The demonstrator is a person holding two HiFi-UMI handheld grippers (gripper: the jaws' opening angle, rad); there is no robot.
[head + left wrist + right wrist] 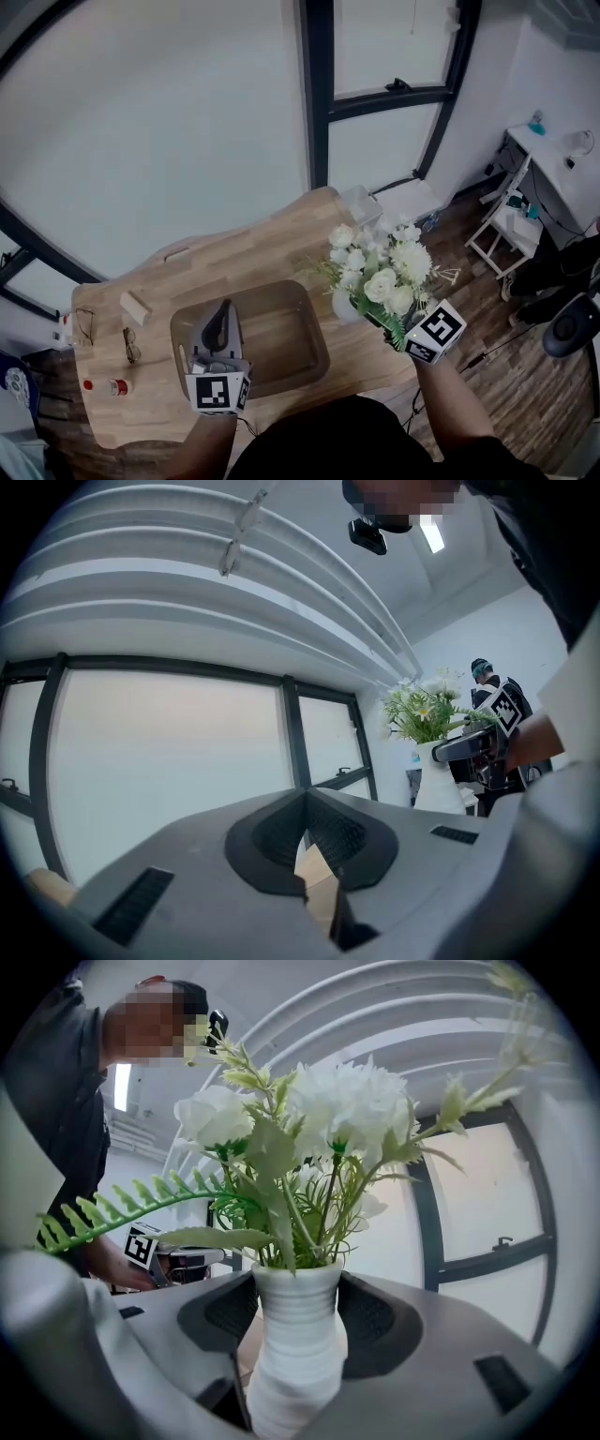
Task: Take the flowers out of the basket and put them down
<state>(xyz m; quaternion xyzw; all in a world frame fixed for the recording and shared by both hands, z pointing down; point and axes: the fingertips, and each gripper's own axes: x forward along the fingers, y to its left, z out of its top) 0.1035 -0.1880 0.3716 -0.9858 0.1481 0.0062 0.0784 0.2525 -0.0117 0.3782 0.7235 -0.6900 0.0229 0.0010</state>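
My right gripper [298,1312] was clamped on the ribbed white vase [344,306], one pad pressed to each side of its narrow waist, and the vase stood upright between them. The flowers [382,267], white blooms with green sprigs and a fern frond, rose out of its mouth and spread over the gripper. Seen from my head, the vase was outside the basket [281,292], just beside its right rim and over the right part of the wooden table [272,244]. I could not tell whether its base touched the wood. My left gripper [221,319] hung over the left half of the shallow brown basket, well apart from the vase. Its pads were drawn together at the tips with nothing gripped between them, and only a sliver of wood showed through the narrow slit lower down. On the left side of the table lay a small wooden block [136,307], a pair of glasses [84,325] near the edge, and a little bottle with a red cap [105,385] lying on its side. Behind the table stood big windows with dark frames [317,94].
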